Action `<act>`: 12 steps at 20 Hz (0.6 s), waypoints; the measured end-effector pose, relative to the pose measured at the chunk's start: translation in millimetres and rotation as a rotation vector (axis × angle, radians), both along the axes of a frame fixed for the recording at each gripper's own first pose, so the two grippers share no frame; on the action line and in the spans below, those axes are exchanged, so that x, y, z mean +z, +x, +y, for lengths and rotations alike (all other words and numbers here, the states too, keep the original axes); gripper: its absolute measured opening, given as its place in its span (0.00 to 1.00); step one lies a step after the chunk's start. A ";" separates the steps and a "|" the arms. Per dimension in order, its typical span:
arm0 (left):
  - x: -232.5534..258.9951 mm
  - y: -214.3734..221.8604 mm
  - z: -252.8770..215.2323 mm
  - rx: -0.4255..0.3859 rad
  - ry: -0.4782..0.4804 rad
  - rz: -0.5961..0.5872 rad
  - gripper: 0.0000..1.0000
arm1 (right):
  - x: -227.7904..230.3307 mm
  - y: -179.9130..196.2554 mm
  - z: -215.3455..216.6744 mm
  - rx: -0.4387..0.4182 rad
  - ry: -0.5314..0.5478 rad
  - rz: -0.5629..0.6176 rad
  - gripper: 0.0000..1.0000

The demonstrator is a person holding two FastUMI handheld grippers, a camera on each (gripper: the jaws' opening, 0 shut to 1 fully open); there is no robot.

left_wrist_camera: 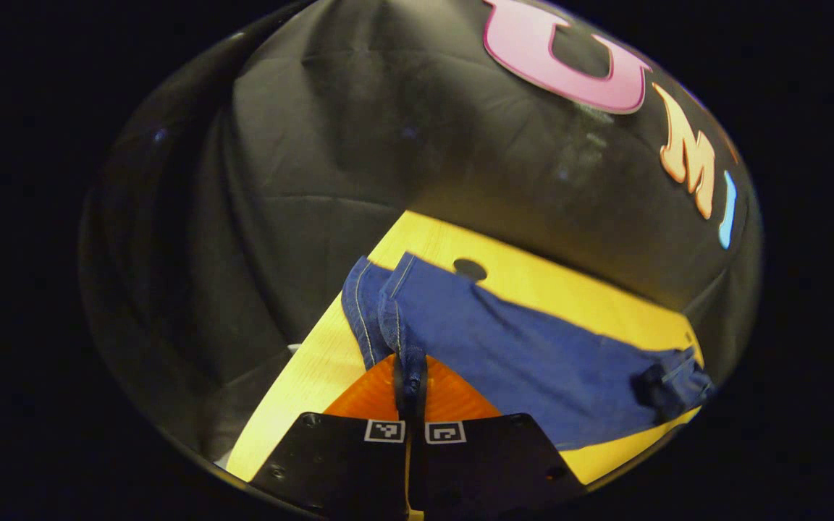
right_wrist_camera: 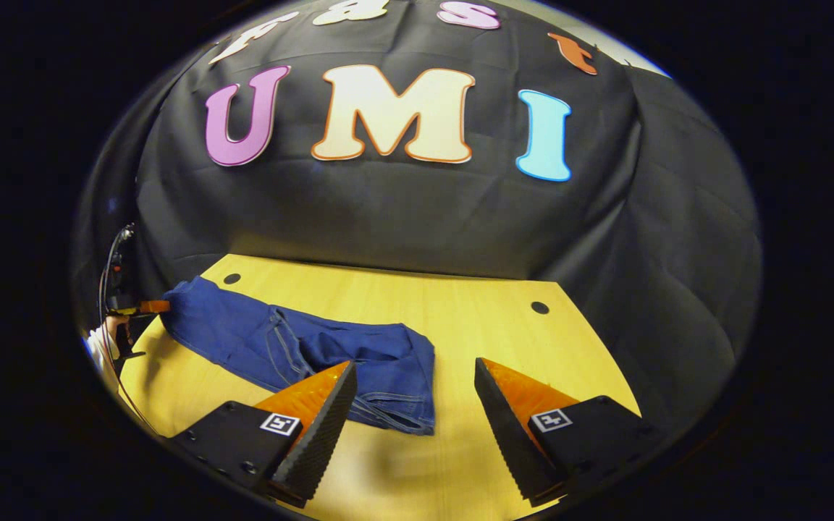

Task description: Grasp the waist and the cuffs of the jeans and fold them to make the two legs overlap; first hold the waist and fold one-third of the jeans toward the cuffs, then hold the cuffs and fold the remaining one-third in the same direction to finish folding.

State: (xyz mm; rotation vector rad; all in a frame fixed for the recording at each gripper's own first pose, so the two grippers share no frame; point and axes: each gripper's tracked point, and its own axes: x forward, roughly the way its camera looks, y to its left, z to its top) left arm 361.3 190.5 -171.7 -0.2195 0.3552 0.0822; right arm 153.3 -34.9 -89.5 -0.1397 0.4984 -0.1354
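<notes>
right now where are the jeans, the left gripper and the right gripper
jeans [right_wrist_camera: 330, 347]: right gripper view, on the flat denim mid-leg
left gripper [left_wrist_camera: 411, 376]: left gripper view, where its fingers pinch the jeans' edge
right gripper [right_wrist_camera: 413, 391]: right gripper view, the open gap between its fingertips

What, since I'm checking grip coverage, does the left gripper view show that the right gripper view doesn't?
Left gripper view: the left hand-held gripper shut on an edge fold of the blue denim jeans. Right gripper view: the right hand-held gripper open above the yellow wooden table, and the left one far off at the jeans' far end. Both: the jeans lying on the table.
</notes>
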 end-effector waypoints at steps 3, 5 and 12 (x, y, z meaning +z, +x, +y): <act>27.2 14.6 -41.0 -0.048 0.019 -0.059 0.00 | 2.7 -4.1 -26.4 -0.008 0.020 -0.009 1.00; 43.8 19.4 -85.1 -0.088 0.027 -0.082 0.00 | 0.5 -4.1 -44.8 -0.002 0.034 -0.005 1.00; 106.2 3.6 -274.5 -0.307 0.113 -0.191 0.00 | 4.1 0.5 -121.3 0.013 0.056 -0.019 0.99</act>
